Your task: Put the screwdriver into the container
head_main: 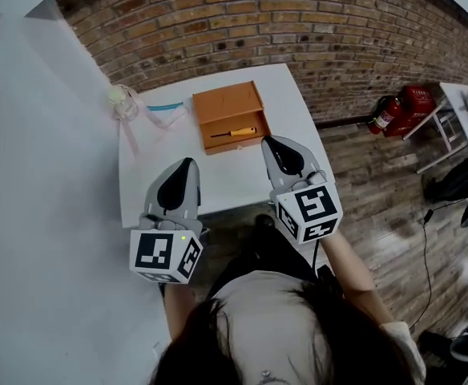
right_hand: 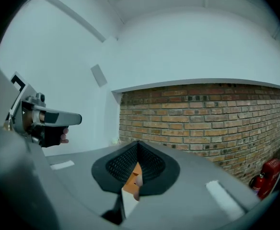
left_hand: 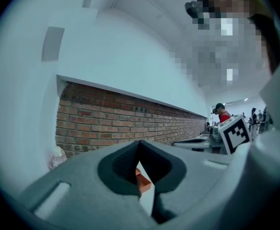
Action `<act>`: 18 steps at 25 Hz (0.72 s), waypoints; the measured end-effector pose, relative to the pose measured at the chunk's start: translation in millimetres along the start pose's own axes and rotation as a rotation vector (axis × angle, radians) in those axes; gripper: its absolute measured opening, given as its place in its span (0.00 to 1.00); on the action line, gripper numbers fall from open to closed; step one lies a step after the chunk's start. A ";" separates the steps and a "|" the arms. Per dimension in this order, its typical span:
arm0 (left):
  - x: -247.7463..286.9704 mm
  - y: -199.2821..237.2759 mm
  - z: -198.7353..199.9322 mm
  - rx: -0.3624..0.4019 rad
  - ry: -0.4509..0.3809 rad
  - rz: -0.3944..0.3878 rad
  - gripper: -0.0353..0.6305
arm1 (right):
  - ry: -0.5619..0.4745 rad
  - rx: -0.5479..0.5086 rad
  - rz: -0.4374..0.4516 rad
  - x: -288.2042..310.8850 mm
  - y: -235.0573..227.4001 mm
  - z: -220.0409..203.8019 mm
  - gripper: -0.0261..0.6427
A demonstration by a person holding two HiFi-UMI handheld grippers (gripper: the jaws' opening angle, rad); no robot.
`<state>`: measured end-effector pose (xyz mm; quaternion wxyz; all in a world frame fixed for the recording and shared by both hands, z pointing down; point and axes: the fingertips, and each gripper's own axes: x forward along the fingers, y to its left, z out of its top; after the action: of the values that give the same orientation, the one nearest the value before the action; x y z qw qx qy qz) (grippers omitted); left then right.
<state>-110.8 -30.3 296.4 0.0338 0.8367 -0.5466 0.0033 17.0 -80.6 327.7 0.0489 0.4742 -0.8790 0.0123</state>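
In the head view the screwdriver [head_main: 236,133] lies inside the orange container [head_main: 229,103], along its near side, with the yellow handle pointing to 3 o'clock. The container sits open on the white tabletop [head_main: 294,95], toward its far edge. At 9 o'clock from it, by the tabletop's far left corner, is a crumpled plastic bag [head_main: 123,102].

The left claw [head_main: 187,167] hangs over the tabletop's near edge, at 7 o'clock from the container. The right claw [head_main: 268,144] is at 5 o'clock from it, with its tip close to the container's near right corner.

Only the gripper views settle the jaws. The left claw [left_hand: 140,145] is closed with its tips touching and nothing held, and a corner of the container [left_hand: 144,182] shows through the gap below. The right claw [right_hand: 138,145] is likewise closed and empty, with the orange container [right_hand: 132,172] beyond it.

The left gripper view alone catches a distant person [left_hand: 221,112] in red at 3 o'clock. The right gripper view shows the brick wall [right_hand: 202,119] and a red fire extinguisher [right_hand: 267,174] at 4 o'clock.
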 end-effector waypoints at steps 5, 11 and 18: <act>0.3 -9.4 0.0 0.010 -0.003 0.003 0.06 | -0.028 0.024 0.001 -12.9 -4.5 5.9 0.05; 15.3 -24.2 1.0 0.018 0.001 0.023 0.06 | -0.045 -0.002 0.029 -19.1 -15.6 12.4 0.05; 29.8 -49.5 6.5 0.006 0.002 0.054 0.05 | -0.064 -0.022 0.078 -35.4 -32.7 25.8 0.05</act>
<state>-53.8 -38.2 288.6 0.0318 0.8218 -0.5688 0.0069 61.7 -70.9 297.8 0.0253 0.4390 -0.8981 -0.0107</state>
